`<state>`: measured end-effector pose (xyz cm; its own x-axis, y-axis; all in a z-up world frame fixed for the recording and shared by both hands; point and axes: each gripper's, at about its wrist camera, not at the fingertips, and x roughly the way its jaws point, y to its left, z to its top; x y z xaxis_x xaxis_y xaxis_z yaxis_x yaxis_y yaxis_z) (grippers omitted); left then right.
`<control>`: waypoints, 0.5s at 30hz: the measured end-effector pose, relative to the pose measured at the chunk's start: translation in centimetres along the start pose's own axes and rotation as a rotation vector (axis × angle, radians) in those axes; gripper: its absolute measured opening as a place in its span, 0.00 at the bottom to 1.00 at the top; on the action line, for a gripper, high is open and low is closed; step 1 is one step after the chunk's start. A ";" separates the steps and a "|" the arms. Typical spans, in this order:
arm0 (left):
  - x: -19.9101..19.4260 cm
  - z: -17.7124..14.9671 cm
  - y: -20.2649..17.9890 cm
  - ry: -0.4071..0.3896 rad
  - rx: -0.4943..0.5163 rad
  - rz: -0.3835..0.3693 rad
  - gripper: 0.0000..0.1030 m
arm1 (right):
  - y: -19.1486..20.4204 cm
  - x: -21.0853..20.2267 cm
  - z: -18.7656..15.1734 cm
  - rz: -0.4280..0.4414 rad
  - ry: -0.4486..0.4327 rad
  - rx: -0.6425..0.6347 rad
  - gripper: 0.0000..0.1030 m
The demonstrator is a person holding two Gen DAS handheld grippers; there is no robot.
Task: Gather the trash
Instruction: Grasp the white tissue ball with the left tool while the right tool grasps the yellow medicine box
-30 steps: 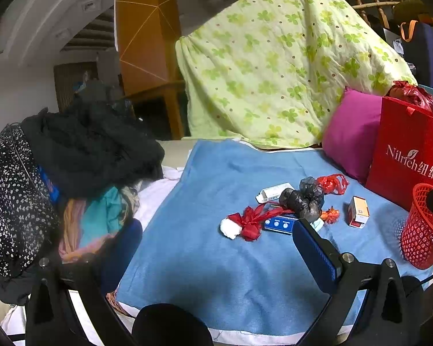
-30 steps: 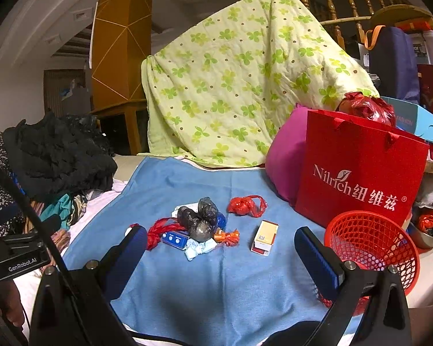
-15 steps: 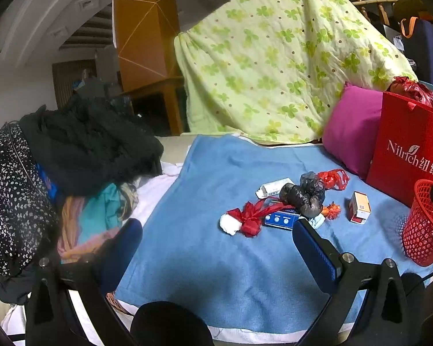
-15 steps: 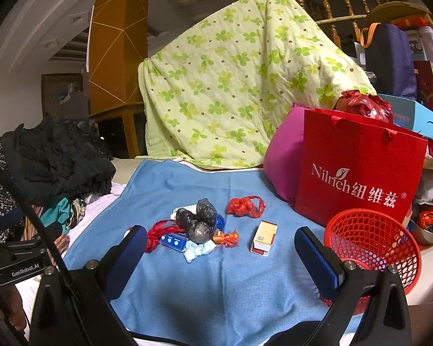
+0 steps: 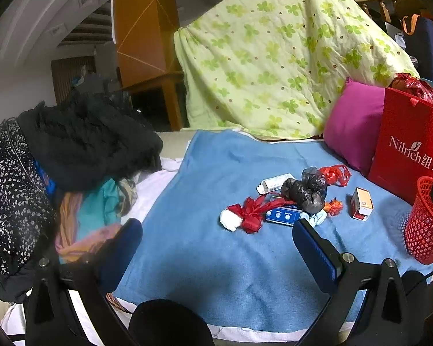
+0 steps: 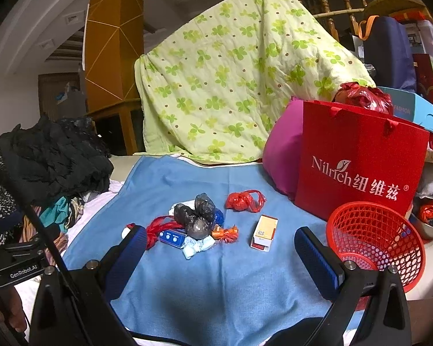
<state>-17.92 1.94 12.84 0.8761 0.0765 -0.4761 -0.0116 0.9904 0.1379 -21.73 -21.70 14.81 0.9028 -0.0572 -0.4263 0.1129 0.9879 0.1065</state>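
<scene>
Trash lies in a small heap on the blue blanket (image 5: 205, 259) (image 6: 216, 288): a black plastic bag (image 5: 306, 191) (image 6: 196, 216), a red ribbon scrap with a white wad (image 5: 246, 216), a blue box (image 5: 283, 216) (image 6: 173, 238), a white box (image 5: 274, 182), a crumpled red bag (image 5: 334, 174) (image 6: 244, 200), an orange wrapper (image 6: 225, 233) and a small orange-and-white carton (image 5: 360, 207) (image 6: 264, 232). A red mesh basket (image 5: 425, 225) (image 6: 375, 242) stands at the right. My left gripper (image 5: 216, 245) and right gripper (image 6: 219, 248) both hover open, short of the heap, holding nothing.
A red paper bag (image 6: 358, 170) and a magenta pillow (image 5: 352, 127) stand behind the basket. A green clover quilt (image 6: 231, 86) drapes over the back. A pile of dark clothes (image 5: 80, 141) fills the left side. A hand (image 6: 5, 308) holds the left gripper.
Both views have shifted only slightly, drifting a little nearer the heap. The trash and basket have not moved, and both grippers stay open.
</scene>
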 end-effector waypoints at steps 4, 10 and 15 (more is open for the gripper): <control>0.7 -0.1 0.0 0.013 -0.002 0.001 1.00 | -0.3 0.8 -0.3 -0.004 0.016 0.010 1.00; 4.0 -0.9 1.0 0.082 -0.031 -0.012 1.00 | -1.4 3.6 -1.1 -0.018 0.076 0.042 1.00; 10.0 -2.5 3.5 0.199 -0.089 0.032 1.00 | -2.8 8.5 -2.4 -0.064 0.163 0.051 1.00</control>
<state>-10.41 6.49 6.40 0.7620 0.1201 -0.6363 -0.0879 0.9927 0.0822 -15.31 -24.58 8.75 0.8144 -0.0920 -0.5730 0.1929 0.9741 0.1177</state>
